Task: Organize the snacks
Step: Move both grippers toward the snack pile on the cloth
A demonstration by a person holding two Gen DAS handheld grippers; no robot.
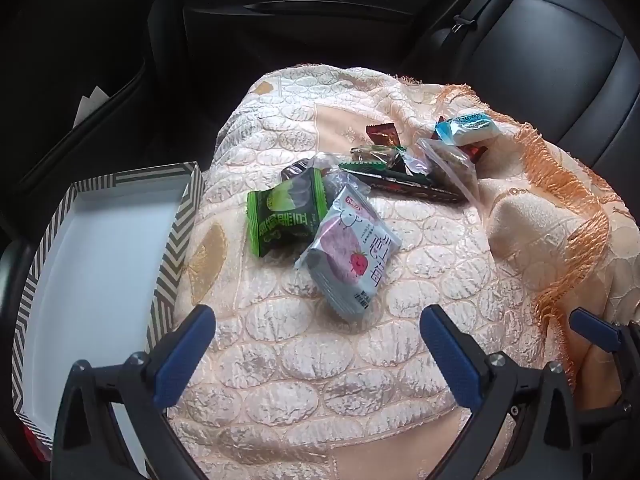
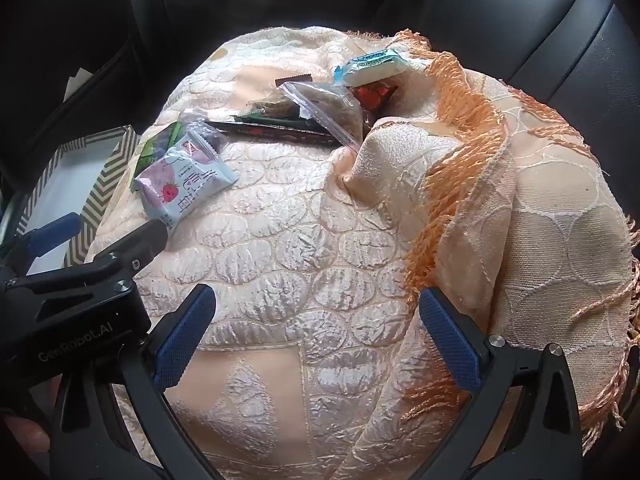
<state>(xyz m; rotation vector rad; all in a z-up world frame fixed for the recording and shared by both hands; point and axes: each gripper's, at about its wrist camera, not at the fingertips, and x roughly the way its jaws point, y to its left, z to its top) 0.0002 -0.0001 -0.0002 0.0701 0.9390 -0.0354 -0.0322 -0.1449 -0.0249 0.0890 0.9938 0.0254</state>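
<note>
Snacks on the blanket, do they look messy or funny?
Yes. The snacks lie in a jumbled heap on the blanket, overlapping each other, while the striped box beside them holds none. The blanket's fringed edge is folded over and bunched. No packet looks torn or spilled.

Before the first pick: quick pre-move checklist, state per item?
1. Left gripper open, nothing between the fingers: ok.
2. Right gripper open, nothing between the fingers: ok.
3. Striped box open, its white floor showing, beside the cloth: ok.
4. Strawberry packet nearest the left gripper, its face unobstructed: ok.
5. Green packet free to lift: not ok, the strawberry packet overlaps its edge.
6. Count of snacks in the far pile: cannot tell, wrappers overlap.
</note>
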